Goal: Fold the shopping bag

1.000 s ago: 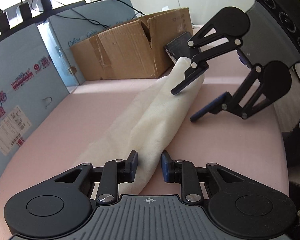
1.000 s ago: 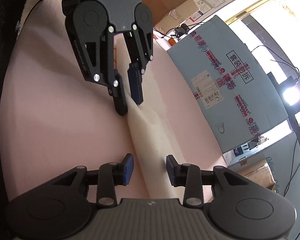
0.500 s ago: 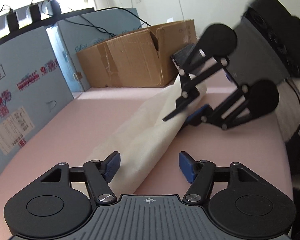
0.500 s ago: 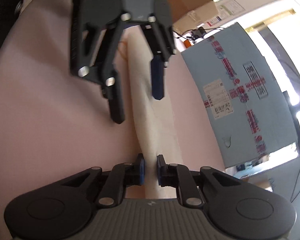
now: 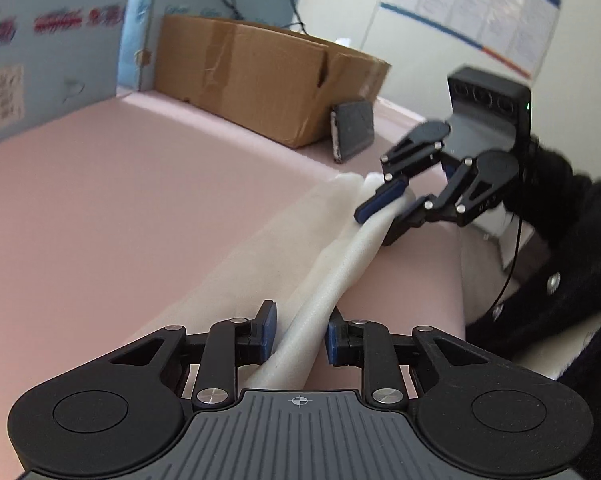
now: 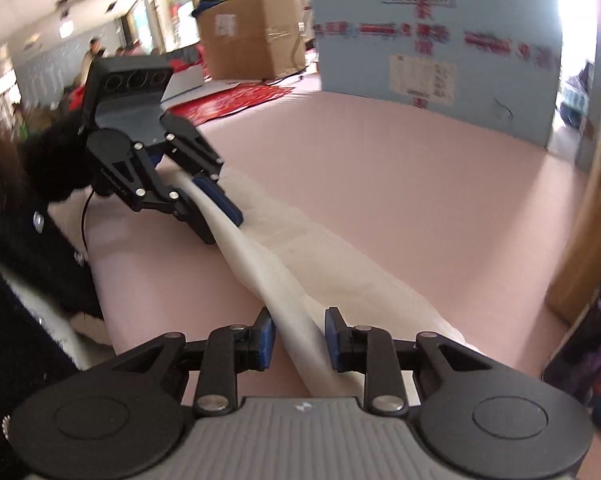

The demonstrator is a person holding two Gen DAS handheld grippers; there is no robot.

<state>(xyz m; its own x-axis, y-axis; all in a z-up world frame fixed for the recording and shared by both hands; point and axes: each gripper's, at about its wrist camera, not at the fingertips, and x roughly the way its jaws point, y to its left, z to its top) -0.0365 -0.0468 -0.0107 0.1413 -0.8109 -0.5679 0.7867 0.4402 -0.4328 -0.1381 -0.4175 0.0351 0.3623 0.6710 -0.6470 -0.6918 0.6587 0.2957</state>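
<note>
A cream fabric shopping bag (image 5: 260,248) lies as a long folded strip on the pink table (image 5: 100,200). One long fold of it rises off the table and runs taut between both grippers. My left gripper (image 5: 300,334) is shut on the near end of that fold in its own view. My right gripper (image 5: 374,228) pinches the far end, fabric between its blue pads. In the right wrist view the bag (image 6: 340,276) stretches from my right gripper (image 6: 299,336) to the left gripper (image 6: 222,228), which sits at the table's left edge.
A brown cardboard box (image 5: 260,80) stands at the back of the table, a dark flat device (image 5: 352,130) leaning on it. Blue panels (image 6: 432,40) wall the far side. A dark fuzzy sleeve (image 5: 560,200) holds the right gripper. Another brown box (image 6: 592,220) stands at the right.
The left gripper, open wide half a second ago, has shut on the bag's fold. Both grippers have swung round and pulled apart, drawing the fold taut.
</note>
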